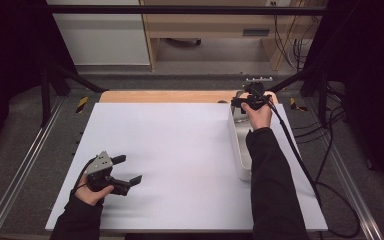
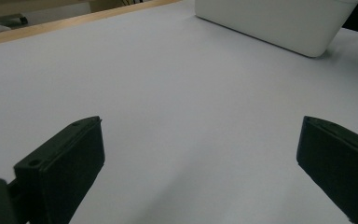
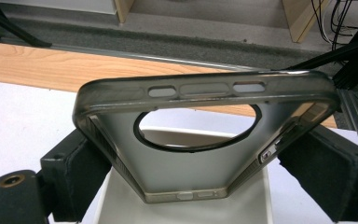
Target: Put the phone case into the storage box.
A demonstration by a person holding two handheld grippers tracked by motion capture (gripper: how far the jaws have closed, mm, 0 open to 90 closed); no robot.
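Note:
A translucent grey phone case [image 3: 191, 175] with a round camera cutout is held by its two long sides between the jaws of my right gripper [image 3: 200, 177]. It hangs above the far end of a long white bin [image 3: 121, 203]. In the high view my right gripper [image 1: 240, 102] is at the back right of the table, over the far end of the bin [image 1: 239, 150]. Low over the near left of the white mat [image 1: 170, 160], my left gripper [image 1: 131, 169] is open with nothing between its jaws. The left gripper view has its jaws wide apart [image 2: 200, 158], and the bin [image 2: 279, 23] lies far ahead.
A wooden table edge [image 1: 165, 96] runs behind the mat. Metal frame rails [image 1: 20, 170] flank the table on both sides. A black cable [image 1: 305, 170] trails from the right gripper across the mat's right side. Shelving and cables stand beyond the table.

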